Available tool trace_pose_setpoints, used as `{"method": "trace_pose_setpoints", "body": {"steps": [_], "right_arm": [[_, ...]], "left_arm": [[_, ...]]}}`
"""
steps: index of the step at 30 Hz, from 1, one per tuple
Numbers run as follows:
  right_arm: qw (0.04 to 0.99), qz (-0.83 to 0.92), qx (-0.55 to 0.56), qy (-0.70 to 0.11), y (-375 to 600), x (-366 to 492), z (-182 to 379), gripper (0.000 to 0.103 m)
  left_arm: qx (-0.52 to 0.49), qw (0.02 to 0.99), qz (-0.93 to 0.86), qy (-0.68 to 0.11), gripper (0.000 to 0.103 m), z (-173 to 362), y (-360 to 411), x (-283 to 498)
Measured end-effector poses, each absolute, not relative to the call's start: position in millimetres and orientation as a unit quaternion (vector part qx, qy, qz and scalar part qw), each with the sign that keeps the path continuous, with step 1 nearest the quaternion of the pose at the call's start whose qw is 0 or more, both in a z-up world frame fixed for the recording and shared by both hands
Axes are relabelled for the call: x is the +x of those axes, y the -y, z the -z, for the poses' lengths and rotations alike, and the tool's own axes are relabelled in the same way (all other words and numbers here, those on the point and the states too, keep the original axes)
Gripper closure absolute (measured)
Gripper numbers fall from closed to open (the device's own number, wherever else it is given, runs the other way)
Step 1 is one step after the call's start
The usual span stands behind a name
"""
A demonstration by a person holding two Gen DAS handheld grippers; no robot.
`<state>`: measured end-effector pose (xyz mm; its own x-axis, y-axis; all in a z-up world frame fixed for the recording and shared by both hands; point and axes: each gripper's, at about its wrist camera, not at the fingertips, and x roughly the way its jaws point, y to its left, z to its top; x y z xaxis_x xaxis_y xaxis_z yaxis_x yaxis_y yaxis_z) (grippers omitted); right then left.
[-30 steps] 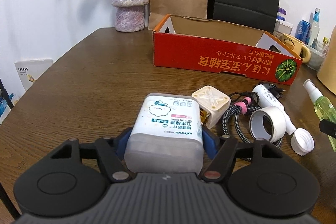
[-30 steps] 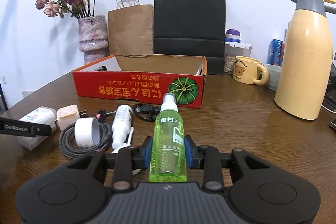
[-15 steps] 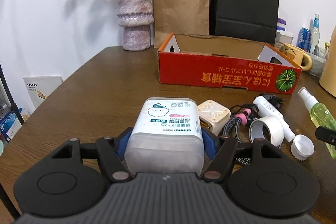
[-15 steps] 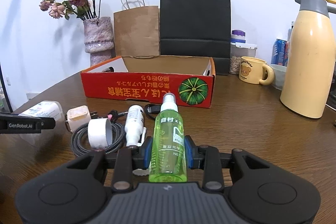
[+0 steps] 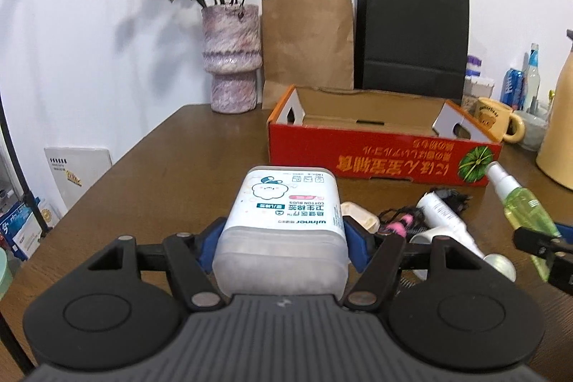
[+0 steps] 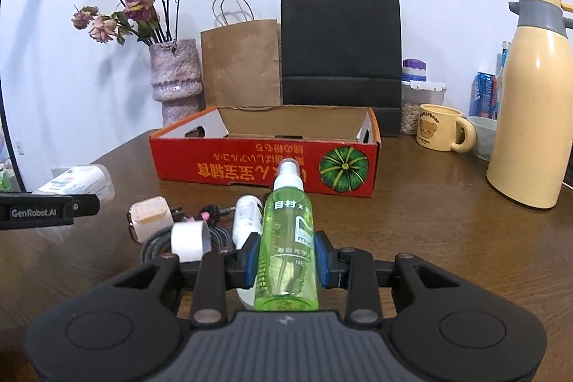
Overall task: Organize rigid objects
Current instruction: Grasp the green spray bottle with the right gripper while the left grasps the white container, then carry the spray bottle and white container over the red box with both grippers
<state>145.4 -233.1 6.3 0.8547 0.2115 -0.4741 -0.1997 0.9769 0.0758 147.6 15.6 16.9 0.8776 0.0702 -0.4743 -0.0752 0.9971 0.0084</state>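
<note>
Between my left tongs (image 5: 283, 240) sits the cotton-bud box (image 5: 284, 224), pads clamped on both sides, lifted off the worktop (image 5: 172, 167). My right tongs (image 6: 285, 262) are closed tight on the green spray bottle (image 6: 286, 238), nozzle pointing forward. Red carton (image 6: 265, 167) stands open beyond; tape roll (image 6: 189, 240), charger (image 6: 150, 217), white tube (image 6: 245, 213) lie before it.

Red box (image 6: 265, 163) sits open-topped mid-counter (image 6: 429, 231), way in from above clear. Charger (image 6: 150, 217), tape roll (image 6: 189, 240), cable (image 5: 397, 221) & white tube (image 5: 444, 217) crowd the counter just before it. Bags (image 6: 340, 59) & vase (image 6: 175, 81) block behind; thermos (image 6: 530, 102) & mug (image 6: 440, 127) to the right.
</note>
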Motion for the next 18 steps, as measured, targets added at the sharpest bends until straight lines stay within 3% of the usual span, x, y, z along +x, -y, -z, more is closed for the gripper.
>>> {"method": "trace_pose_setpoints", "body": {"steps": [18], "right_arm": [[0.972, -0.115, 0.009, -0.206, 219, 166, -52, 0.073]], "left_arm": [[0.001, 0.983, -0.009, -0.183, 0.034, -70, 14, 158]]}}
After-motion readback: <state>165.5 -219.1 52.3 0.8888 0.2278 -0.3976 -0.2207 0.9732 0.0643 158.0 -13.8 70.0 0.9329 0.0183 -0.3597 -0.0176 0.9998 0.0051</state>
